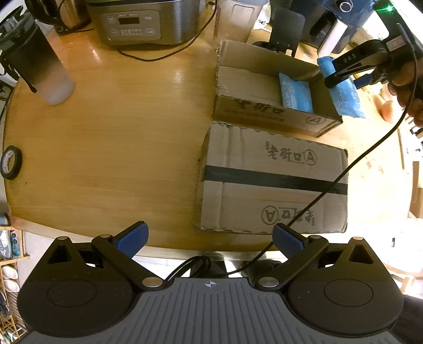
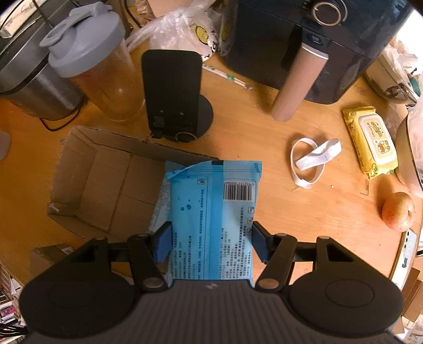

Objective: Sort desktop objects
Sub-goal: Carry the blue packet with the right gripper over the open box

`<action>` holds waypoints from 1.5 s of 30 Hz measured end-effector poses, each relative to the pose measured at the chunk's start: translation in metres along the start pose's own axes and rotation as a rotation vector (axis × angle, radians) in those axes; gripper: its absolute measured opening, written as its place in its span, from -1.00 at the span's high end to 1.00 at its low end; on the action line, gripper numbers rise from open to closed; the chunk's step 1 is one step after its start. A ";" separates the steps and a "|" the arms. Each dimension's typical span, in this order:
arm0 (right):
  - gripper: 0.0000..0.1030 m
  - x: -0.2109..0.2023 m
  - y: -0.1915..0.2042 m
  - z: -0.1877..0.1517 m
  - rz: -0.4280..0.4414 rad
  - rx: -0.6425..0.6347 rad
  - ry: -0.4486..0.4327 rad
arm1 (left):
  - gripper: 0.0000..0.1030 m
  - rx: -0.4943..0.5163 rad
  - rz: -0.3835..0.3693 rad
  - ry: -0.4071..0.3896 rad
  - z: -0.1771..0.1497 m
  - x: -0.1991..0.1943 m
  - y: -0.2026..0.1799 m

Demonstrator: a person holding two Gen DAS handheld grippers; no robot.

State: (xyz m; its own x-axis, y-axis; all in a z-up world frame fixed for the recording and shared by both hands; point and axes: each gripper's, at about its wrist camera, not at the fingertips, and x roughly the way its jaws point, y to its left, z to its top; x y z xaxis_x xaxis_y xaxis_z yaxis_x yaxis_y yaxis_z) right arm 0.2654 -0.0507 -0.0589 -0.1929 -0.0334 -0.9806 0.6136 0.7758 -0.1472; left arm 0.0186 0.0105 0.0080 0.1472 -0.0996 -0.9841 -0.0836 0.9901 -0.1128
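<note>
My right gripper (image 2: 210, 242) is shut on a blue wet-wipes pack (image 2: 211, 211) and holds it above the right end of an open cardboard box (image 2: 105, 180). In the left wrist view the same gripper (image 1: 341, 75) holds the pack (image 1: 346, 98) over the box's right wall. Another blue pack (image 1: 294, 92) lies inside the open box (image 1: 264, 113). My left gripper (image 1: 210, 239) is open and empty at the table's near edge, in front of a taped closed carton (image 1: 272, 180).
A yellow wipes pack (image 2: 370, 141), a white elastic band (image 2: 312, 160) and an apple (image 2: 398, 211) lie right of the box. A phone stand (image 2: 174, 98), shaker bottle (image 2: 97, 63) and air fryer (image 2: 304, 39) stand behind. A tape roll (image 1: 10, 162), tumbler (image 1: 39, 66) and cooker (image 1: 137, 22) are left.
</note>
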 end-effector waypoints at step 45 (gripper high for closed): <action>-0.17 0.001 0.080 0.024 0.057 -0.064 -0.008 | -1.00 -0.024 -0.012 -0.010 -0.004 -0.004 0.033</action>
State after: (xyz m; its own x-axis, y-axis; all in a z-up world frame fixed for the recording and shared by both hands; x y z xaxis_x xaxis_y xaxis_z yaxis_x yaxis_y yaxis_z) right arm 0.3328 -0.0033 -0.0745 -0.1528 0.0077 -0.9882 0.5732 0.8153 -0.0823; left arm 0.0110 0.0435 0.0077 0.1578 -0.1102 -0.9813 -0.1057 0.9862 -0.1277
